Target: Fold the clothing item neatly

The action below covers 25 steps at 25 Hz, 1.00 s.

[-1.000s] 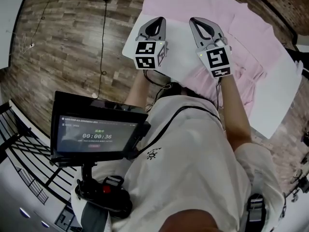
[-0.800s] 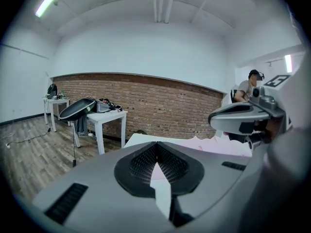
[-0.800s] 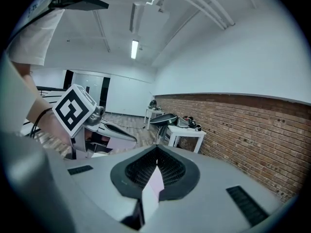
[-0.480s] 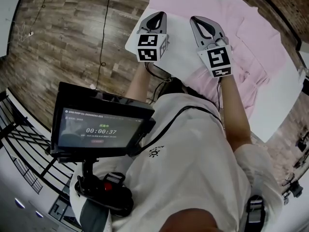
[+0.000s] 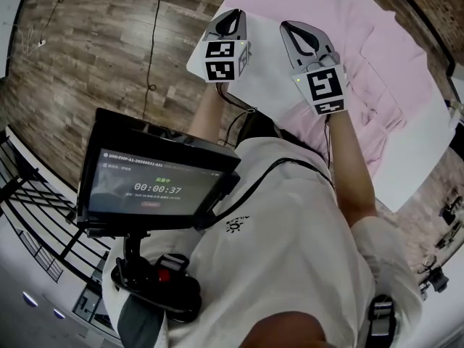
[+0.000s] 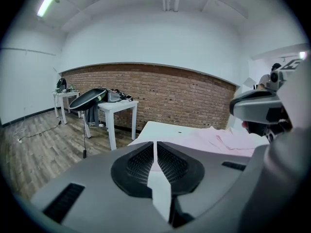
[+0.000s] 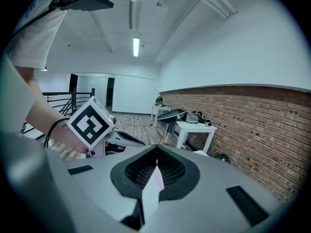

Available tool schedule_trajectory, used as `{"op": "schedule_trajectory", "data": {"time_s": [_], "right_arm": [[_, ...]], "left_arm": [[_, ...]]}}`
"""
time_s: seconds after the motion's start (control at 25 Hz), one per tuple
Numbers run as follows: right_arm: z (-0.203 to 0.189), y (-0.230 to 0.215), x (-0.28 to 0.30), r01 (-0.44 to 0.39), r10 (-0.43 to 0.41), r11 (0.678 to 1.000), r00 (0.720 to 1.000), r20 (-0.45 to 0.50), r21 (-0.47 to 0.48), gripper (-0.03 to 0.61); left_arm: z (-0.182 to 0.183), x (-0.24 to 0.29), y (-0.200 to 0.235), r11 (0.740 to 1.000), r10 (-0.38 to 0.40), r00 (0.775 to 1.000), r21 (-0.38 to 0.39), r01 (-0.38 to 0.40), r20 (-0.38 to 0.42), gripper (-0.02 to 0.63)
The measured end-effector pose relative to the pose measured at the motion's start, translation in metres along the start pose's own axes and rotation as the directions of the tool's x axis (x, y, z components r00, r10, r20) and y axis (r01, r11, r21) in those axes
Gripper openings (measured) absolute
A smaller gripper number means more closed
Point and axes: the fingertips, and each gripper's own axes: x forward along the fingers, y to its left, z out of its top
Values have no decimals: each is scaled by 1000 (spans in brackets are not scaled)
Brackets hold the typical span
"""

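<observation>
A pink garment (image 5: 362,56) lies spread and creased over a white table (image 5: 272,75); it also shows as pink folds (image 6: 228,139) in the left gripper view. My left gripper (image 5: 234,14) hovers over the table's near left corner, its jaws closed together with nothing between them (image 6: 155,144). My right gripper (image 5: 287,27) is beside it over bare table, just short of the garment's near edge, also shut and empty (image 7: 156,152). Each gripper shows in the other's view: the right one (image 6: 260,107) and the left one's marker cube (image 7: 90,123).
A screen on a chest rig (image 5: 161,187) hangs below the person's arms. Cables (image 5: 151,56) run over the wooden floor left of the table. A small white side table with dark objects (image 6: 114,101) stands by the brick wall (image 6: 194,101).
Both grippers have sunk toward the table and moved forward; the left one went a little further. Their jaws stay closed. The garment lies as before.
</observation>
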Motion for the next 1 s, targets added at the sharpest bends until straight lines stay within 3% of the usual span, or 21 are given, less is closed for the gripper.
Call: {"op": "schedule_trajectory", "data": {"time_s": [0.72,1.0], "right_arm": [[4,9,-3,-20,21,1000,1000,-15,14,5],[-27,-6,20,-34,35,999,999,-31,43,5]], "left_arm": [[-7,-1,18,998,44,998,-32,-45,-40,32],[-36,39,32,997,64,993,-35,-68,-102,71]]}}
